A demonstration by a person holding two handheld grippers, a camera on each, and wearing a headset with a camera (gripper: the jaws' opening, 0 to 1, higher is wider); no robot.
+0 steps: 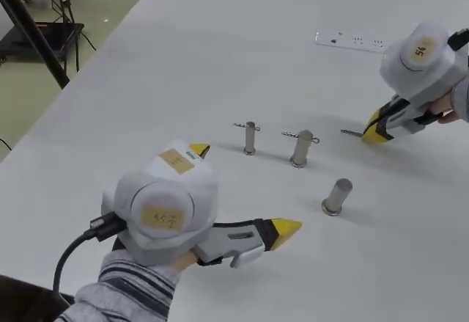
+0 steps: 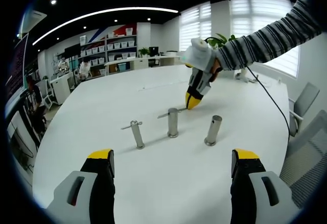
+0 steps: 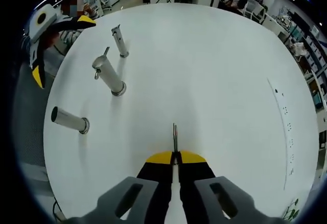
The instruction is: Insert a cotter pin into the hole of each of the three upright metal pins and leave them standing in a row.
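The worktop point(image 1: 183, 58) carries three upright pins. The far pin point(image 1: 250, 138) and the middle pin point(image 1: 300, 148) each have fitted cotters point(image 1: 300, 136) through the head. The bare pin point(image 1: 337, 196) stands nearer you, off the line of the other two.

The step in hand looks to be the last insertion. Carry the cotter point(image 3: 174, 131) across to the bare pin, level it with the head, and aim its legs straight at the hole. You cannot make out that hole from here, so find it before you push. A sideways shove would likely tip the pin, so steady the shaft with your free gripper. Afterwards the pin probably needs nudging into the row.

Your left gripper point(image 2: 172, 155) is spread wide, holds nothing, and faces the three pins from a little way back. Your right gripper point(image 3: 174, 156) is pressed together on the cotter's loop end, with the legs sticking out in front. It sits low over the worktop, beyond the middle pin and well apart from the bare pin.
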